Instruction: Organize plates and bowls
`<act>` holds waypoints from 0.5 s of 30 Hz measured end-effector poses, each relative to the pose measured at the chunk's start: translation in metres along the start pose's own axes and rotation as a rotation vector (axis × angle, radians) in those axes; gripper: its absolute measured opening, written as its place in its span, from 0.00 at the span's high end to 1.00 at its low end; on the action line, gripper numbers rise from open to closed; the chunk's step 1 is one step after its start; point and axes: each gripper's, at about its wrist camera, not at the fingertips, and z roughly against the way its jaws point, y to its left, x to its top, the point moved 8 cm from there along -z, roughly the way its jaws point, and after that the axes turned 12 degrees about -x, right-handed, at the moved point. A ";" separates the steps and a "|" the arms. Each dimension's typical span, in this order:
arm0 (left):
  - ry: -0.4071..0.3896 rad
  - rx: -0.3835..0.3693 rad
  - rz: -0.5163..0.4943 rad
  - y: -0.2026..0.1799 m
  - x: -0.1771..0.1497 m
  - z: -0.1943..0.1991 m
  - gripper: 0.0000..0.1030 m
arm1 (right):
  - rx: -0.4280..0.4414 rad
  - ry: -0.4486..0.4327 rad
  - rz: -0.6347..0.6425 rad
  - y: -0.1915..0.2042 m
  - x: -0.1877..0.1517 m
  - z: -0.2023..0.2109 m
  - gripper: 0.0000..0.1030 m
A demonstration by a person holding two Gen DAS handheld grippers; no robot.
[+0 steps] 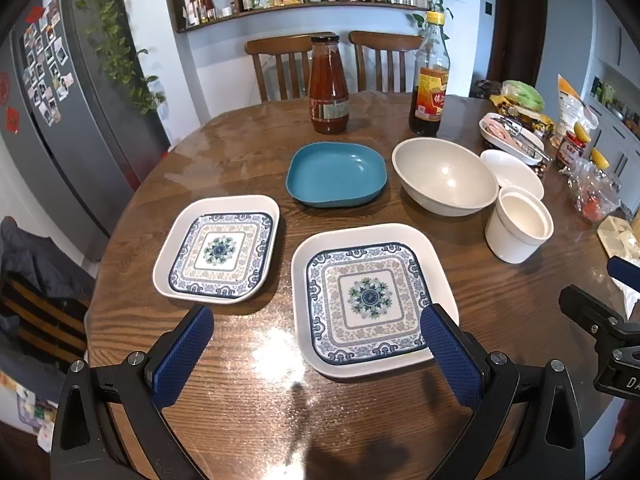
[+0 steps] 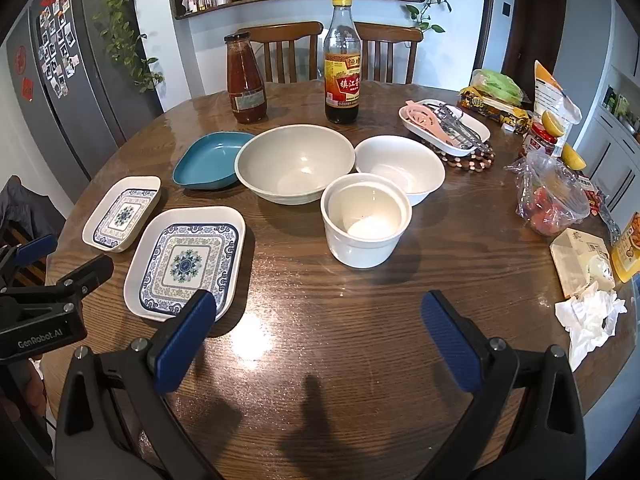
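three plates (image 1: 372, 300), three bowls (image 1: 444, 176), unstacked

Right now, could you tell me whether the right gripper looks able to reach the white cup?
Probably yes: the right gripper is open, and only bare table lies between its fingers and the white cup straight ahead.

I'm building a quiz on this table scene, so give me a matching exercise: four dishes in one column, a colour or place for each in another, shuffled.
Things:
1. flat square plate
2. large round bowl
3. straight-walled cup
4. oval dish

Descriptions:
A. holds utensils
B. teal
C. white, nearest the right gripper
D. beige, between the teal plate and a white bowl

Pairs: 1-B, 2-D, 3-C, 4-A
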 end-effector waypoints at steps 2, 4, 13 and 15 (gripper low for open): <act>0.010 0.003 0.003 0.001 -0.001 -0.003 0.00 | 0.001 0.006 0.003 0.001 -0.001 -0.003 0.00; 0.022 0.001 0.007 0.002 -0.003 -0.007 0.00 | 0.003 0.018 0.005 0.003 -0.003 -0.007 0.00; 0.135 -0.013 0.089 0.026 -0.020 -0.051 0.00 | 0.059 0.079 0.037 0.027 -0.012 -0.032 0.00; 0.160 -0.044 0.131 0.035 -0.025 -0.062 0.00 | 0.083 0.093 0.054 0.040 -0.012 -0.040 0.00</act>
